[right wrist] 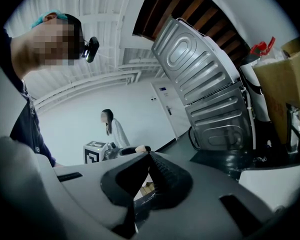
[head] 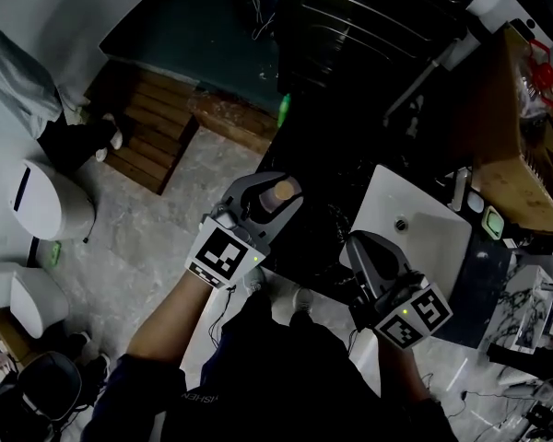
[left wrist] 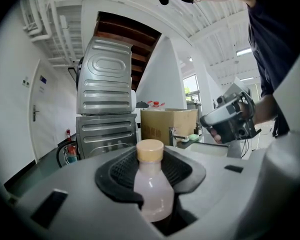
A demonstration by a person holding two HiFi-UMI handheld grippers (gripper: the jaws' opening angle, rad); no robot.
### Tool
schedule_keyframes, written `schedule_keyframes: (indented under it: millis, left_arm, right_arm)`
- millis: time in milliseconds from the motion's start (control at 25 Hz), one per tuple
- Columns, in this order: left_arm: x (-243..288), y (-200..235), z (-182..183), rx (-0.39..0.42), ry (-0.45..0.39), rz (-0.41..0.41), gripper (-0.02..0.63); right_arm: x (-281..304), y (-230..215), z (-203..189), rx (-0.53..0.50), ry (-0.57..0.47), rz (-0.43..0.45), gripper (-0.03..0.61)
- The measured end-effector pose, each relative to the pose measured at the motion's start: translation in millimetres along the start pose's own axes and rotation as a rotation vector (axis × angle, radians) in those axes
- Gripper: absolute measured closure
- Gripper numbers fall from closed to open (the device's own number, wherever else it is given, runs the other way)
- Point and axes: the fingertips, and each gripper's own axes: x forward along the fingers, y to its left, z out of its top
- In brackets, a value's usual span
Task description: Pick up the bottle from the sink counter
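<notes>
A small bottle [left wrist: 152, 191] of pale liquid with a tan cap [head: 284, 191] stands upright between the jaws of my left gripper [head: 269, 203]. The black pads close on its body and the cap sticks out above them. The bottle hangs over the floor, left of the dark sink counter [head: 332, 164]. My right gripper [head: 367, 250] hovers by the front left corner of the white basin [head: 429, 238]. Its pads meet at the tips [right wrist: 150, 156] with nothing between them. From the left gripper view the right gripper [left wrist: 230, 120] shows at the right, held in a hand.
A faucet [head: 460, 188] stands behind the basin, a cardboard box [left wrist: 167, 125] beyond it. A tall ribbed metal machine [left wrist: 107, 109] rises ahead. A green bottle [head: 283, 110] stands at the counter's far end. Wooden steps [head: 157, 122] lie at the left. Another person [right wrist: 112, 129] stands far off.
</notes>
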Motion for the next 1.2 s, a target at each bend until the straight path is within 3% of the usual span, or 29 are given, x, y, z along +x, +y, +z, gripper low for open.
schedule_keyframes:
  millis: [1200]
  left_arm:
    - [-6.8,-23.5,76.5,-0.002,-0.035,0.014,0.477]
  right_arm:
    - [-22.5,16.8,46.9,-0.077,-0.094,0.077,0.555]
